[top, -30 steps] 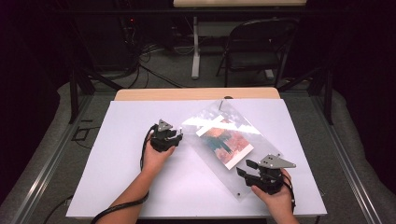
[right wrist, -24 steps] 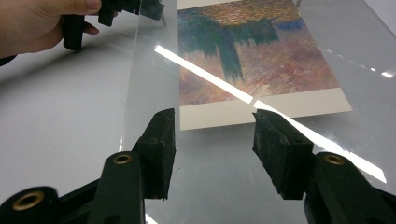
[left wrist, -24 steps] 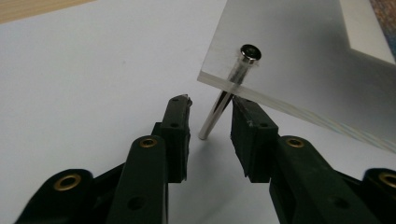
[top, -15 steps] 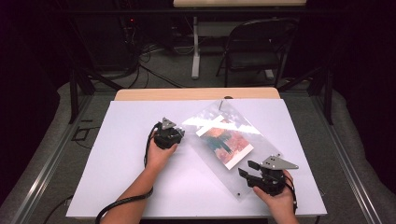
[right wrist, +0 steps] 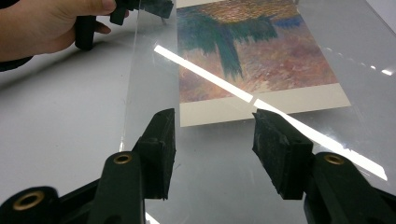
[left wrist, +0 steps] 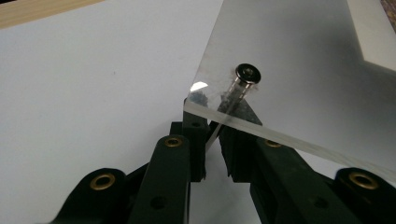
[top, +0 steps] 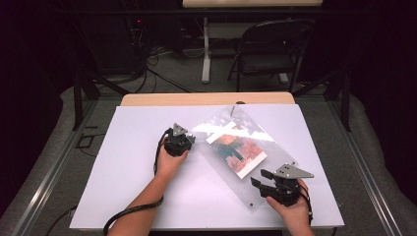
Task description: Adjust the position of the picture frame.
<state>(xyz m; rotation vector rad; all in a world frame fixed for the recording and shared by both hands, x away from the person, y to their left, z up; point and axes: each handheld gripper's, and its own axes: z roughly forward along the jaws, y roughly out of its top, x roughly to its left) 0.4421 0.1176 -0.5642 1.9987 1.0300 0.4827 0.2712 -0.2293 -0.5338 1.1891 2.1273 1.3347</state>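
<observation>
The left gripper (top: 183,139) meets the left corner of the acrylic sheet (top: 223,169), jaws narrow around the bolt (left wrist: 244,81) under that corner. The sheet lies on the table (top: 128,147) over a print (top: 239,150). The right gripper (top: 261,179), jaws wide, sits over the sheet's near end.

Clear acrylic sheet (top: 231,162) w/ white glare streaks, over a print (top: 239,151): teal-green tree shape on mottled pink/orange/purple, yellow-brown dabs at top, cream border. Dark metal bolt (left wrist: 247,74) w/ shiny head at sheet's corner. Table (top: 133,147) white, pale wood edge at far side. Both grippers black w/ brass rivets; grey top plates.
</observation>
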